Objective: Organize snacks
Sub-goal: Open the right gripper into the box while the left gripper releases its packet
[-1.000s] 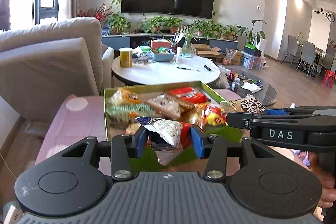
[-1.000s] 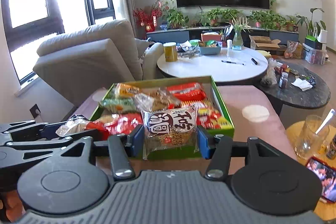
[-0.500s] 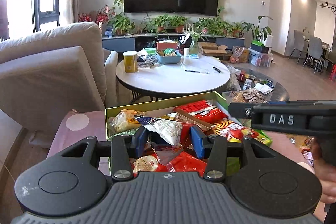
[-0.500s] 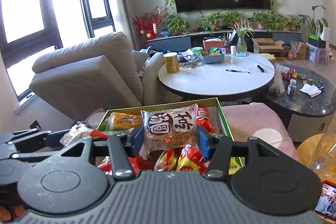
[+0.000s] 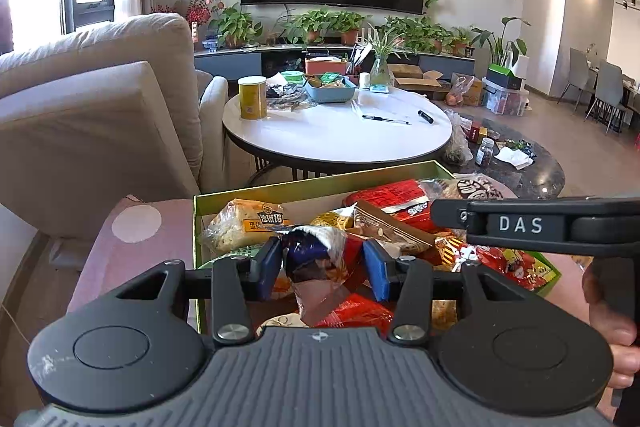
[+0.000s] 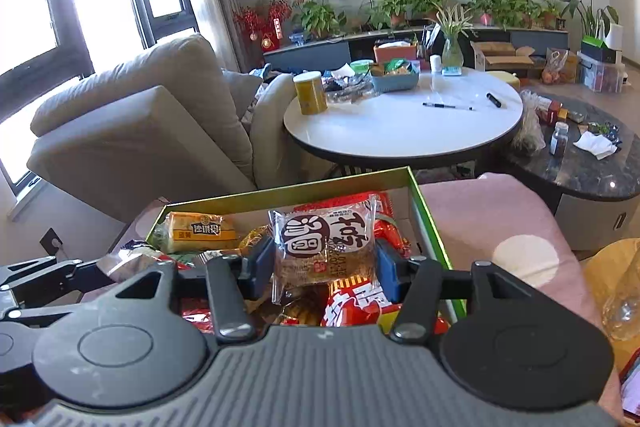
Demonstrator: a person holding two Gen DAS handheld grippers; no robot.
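A green box (image 5: 312, 183) full of mixed snack packets sits on a pink spotted cloth (image 6: 480, 211). My left gripper (image 5: 320, 269) hangs over the near half of the box, shut on a crumpled blue, white and red snack packet (image 5: 316, 251) that droops between the blue pads. In the right wrist view my right gripper (image 6: 324, 269) is shut on a clear packet of brown cake with large dark characters (image 6: 326, 247), held upright above the same box (image 6: 288, 193). Each gripper shows at the edge of the other's view, side by side and close together.
Beyond the box stands a round white table (image 5: 340, 143) with a yellow canister (image 5: 252, 103) and pens. A beige sofa (image 5: 100, 115) is at the left, and a dark stone table (image 6: 580, 167) with small items at the right. A glass (image 6: 624, 299) stands near the right edge.
Both grippers have carried their packets forward until they hang over the box, which now fills the lower view. The left packet has turned, so its blue side shows.
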